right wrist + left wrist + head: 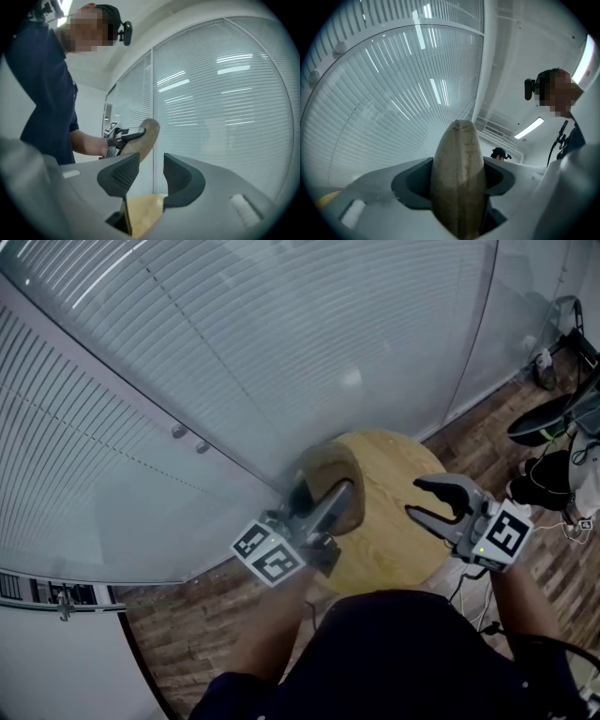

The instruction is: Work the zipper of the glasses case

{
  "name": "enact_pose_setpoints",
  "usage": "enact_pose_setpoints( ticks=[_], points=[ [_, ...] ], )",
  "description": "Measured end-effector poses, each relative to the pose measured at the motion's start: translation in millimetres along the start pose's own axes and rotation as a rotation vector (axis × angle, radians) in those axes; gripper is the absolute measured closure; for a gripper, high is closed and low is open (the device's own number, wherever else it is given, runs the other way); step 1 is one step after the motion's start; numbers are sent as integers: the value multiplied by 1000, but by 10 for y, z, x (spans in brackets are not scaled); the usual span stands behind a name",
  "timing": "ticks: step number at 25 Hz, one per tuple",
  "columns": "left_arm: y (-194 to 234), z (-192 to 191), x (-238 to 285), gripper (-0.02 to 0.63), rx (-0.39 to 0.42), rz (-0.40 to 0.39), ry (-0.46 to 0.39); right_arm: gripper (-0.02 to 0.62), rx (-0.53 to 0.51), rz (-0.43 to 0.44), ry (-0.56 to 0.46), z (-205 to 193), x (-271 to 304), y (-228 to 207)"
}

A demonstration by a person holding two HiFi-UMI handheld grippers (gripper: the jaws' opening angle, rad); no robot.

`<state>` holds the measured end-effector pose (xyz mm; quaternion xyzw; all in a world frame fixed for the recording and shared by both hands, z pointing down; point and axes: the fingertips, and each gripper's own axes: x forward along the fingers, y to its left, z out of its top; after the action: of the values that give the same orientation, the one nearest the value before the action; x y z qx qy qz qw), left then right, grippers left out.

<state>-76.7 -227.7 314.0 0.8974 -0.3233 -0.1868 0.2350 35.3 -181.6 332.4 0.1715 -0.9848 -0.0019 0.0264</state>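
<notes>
Above the round wooden table, left gripper clamps the glasses case; right gripper, center-right, gapes empty.

We're at a round wood table on wood-plank floor. Glass wall with closed white blinds runs behind it. Two small round fittings on the glass. White ceiling, strip light on. Dark gear and cables on the floor at right of head view.
</notes>
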Motion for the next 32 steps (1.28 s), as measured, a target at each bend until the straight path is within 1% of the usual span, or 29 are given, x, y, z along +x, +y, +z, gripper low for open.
enact_pose_setpoints(
  ticks=[2, 4, 8, 10, 12, 15, 17, 19, 21, 23, 25, 27, 32],
  points=[
    [17, 19, -35, 307, 1, -6, -14, 439, 70, -67, -16, -62, -79, -147],
    [18, 43, -78, 307, 26, -7, -23, 449, 116, -111, -21, -137, -168, -216],
    [42, 18, -191, 307, 100, 27, -9, 465, 148, -171, -5, -301, -337, -264],
    [81, -10, -265, 305, 118, 52, -3, 476, 166, -217, -13, -344, -402, -315],
    [135, -18, -363, 305, 108, 74, -13, 506, 187, -273, -28, -380, -456, -384],
    [215, -27, -504, 305, 98, 99, -27, 575, 246, -342, -49, -473, -536, -491],
    [257, -49, -561, 305, 109, 120, -22, 582, 289, -361, -50, -584, -605, -531],
    [300, -77, -604, 305, 122, 139, -13, 586, 306, -361, -52, -684, -663, -531],
    [331, -106, -648, 305, 128, 150, -5, 588, 295, -353, -77, -720, -713, -493],
    [343, -133, -674, 305, 132, 153, 3, 588, 273, -373, -98, -731, -773, -481],
    [349, -157, -684, 305, 142, 149, 11, 588, 270, -409, -99, -769, -822, -512],
    [341, -171, -682, 305, 154, 137, 19, 588, 278, -427, -100, -800, -833, -538],
    [240, -248, -607, 305, 188, 86, 68, 588, 257, -394, -141, -678, -788, -459]
  ],
)
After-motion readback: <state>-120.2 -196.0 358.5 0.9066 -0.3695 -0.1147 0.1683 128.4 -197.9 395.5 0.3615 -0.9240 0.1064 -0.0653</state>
